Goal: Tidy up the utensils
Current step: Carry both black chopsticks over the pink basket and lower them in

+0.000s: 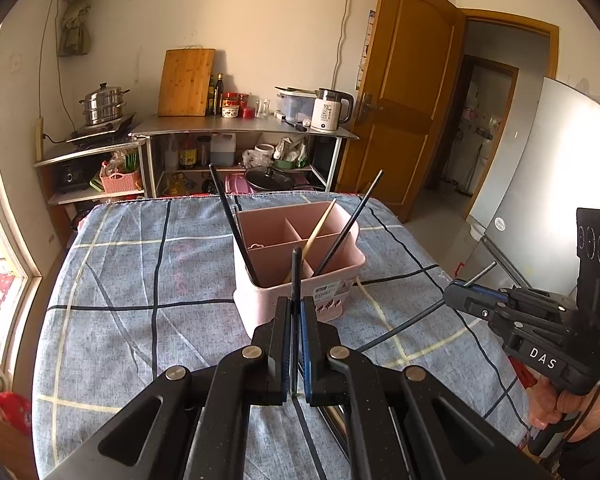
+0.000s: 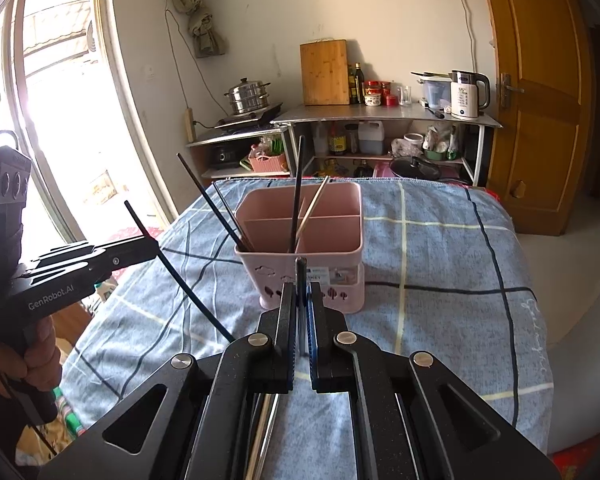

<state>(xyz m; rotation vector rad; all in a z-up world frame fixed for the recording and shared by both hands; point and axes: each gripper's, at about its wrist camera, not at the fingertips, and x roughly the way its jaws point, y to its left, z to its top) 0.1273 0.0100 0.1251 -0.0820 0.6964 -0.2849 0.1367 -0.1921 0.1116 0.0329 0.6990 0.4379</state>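
A pink divided utensil caddy (image 1: 332, 268) (image 2: 340, 248) stands on the blue checked tablecloth (image 1: 140, 280). Black chopsticks (image 1: 224, 208) and one wooden chopstick (image 1: 320, 228) lean inside it. My left gripper (image 1: 297, 304) is shut on a black chopstick (image 1: 296, 268) just in front of the caddy, the stick's end rising past the fingertips. My right gripper (image 2: 301, 290) is shut on another black chopstick (image 2: 300, 272), also close before the caddy. Each gripper appears in the other's view: the right gripper (image 1: 454, 290) at the right, the left gripper (image 2: 154, 246) at the left, each with its stick slanting across.
More utensils lie on the cloth under my right gripper (image 2: 268, 420). Behind the table stand metal shelves (image 1: 244, 126) with a kettle (image 1: 330, 110), a cutting board and a steamer pot. A wooden door (image 1: 400, 92) and a fridge (image 1: 540, 200) are to the right, a window (image 2: 60, 120) to the left.
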